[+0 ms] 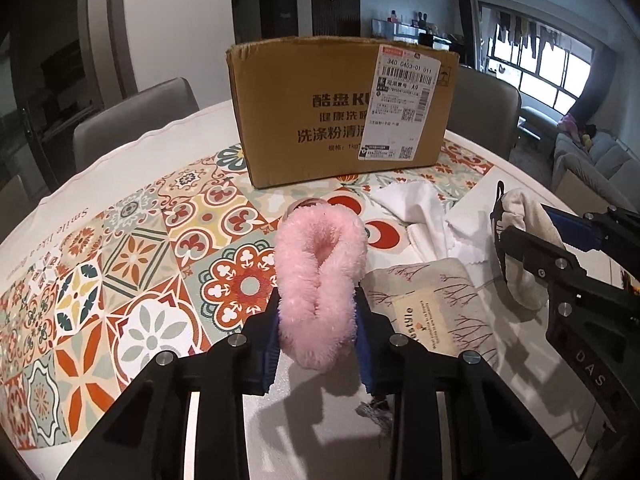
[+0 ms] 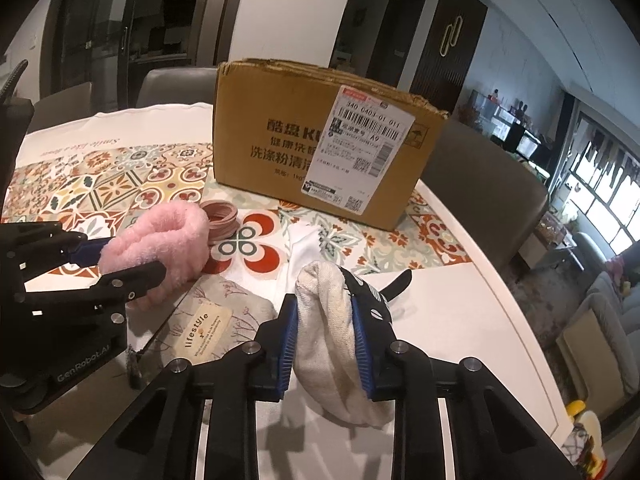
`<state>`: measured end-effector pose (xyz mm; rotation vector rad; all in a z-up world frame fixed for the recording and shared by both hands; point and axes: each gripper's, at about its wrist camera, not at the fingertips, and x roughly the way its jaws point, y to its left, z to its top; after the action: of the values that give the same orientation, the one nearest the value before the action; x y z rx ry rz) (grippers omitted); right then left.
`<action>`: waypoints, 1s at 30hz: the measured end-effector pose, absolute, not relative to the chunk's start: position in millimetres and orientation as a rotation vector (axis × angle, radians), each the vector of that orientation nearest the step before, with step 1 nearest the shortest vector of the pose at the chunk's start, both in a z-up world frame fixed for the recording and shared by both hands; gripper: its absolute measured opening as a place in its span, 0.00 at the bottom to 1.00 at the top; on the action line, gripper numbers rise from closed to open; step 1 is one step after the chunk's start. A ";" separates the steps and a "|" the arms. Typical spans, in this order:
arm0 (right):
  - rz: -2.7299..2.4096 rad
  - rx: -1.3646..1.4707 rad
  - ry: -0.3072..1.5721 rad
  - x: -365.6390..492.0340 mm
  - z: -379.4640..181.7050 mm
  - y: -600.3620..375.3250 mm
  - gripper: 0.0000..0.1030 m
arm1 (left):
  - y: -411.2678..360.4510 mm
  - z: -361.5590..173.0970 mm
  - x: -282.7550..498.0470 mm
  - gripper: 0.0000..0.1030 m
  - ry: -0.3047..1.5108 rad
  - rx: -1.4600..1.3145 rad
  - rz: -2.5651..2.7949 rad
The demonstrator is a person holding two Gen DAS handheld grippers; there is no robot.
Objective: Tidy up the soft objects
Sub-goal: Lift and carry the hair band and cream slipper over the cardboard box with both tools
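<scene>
Left claw [image 1: 320, 332]: closed on the pink fluffy headband [image 1: 320, 276], blue pads pressing both flanks of the loop near its lower end. Loop squeezed narrow at the grip, free end bulging upward and forward. Held clear of the worktop [image 1: 168, 136], above the inner edge of the patterned mat [image 1: 132, 248]. Grip low on the loop likely chosen to keep the plush from slipping out.

Right claw [image 2: 328, 340]: closed on a cream cloth item with a black printed part [image 2: 332, 320], probably a sock or small pouch; exact type cannot be told. Bundle pinched mid-body, ends hanging free below and above the pads. Carried off the surface, over the near right part of the worktop.

Pose: both claws level, side by side, pointing toward the open-topped cardboard box [image 1: 340, 112] standing at the far edge of the mat. Box judged the likely collection point; both loads well short of it.

Remaining on the worktop: beige "lifestyle" fabric pouch [image 2: 212, 328] near the front edge between the claws, white cloth [image 1: 416, 204] beyond it, stack of pink hair ties [image 2: 220, 216] on the mat ahead of the headband.
</scene>
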<state>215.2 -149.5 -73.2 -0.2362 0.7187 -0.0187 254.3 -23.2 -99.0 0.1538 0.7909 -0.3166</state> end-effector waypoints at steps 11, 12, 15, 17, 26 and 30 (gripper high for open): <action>-0.006 -0.206 0.655 197.5 -48.5 -157.7 0.27 | -28.5 -66.2 231.9 0.31 0.724 0.156 -0.281; -0.004 -0.204 0.646 195.2 -45.2 -158.6 0.27 | -29.4 -62.6 229.8 0.31 0.719 0.157 -0.276; 0.000 -0.190 0.625 190.2 -38.2 -161.3 0.27 | -32.3 -51.5 223.4 0.31 0.702 0.156 -0.274; 0.003 -0.180 0.611 186.3 -32.1 -163.5 0.27 | -33.4 -44.6 220.8 0.31 0.692 0.154 -0.273; 0.011 -0.128 0.540 172.9 -4.9 -173.2 0.27 | -39.3 -12.5 211.3 0.31 0.631 0.149 -0.271; 0.013 -0.111 0.512 171.3 6.2 -177.2 0.27 | -41.3 -0.7 210.9 0.31 0.600 0.154 -0.271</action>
<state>171.3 -177.2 6.2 -0.1106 0.5118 0.0133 210.9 -41.3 -0.7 0.1537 0.5995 -0.2706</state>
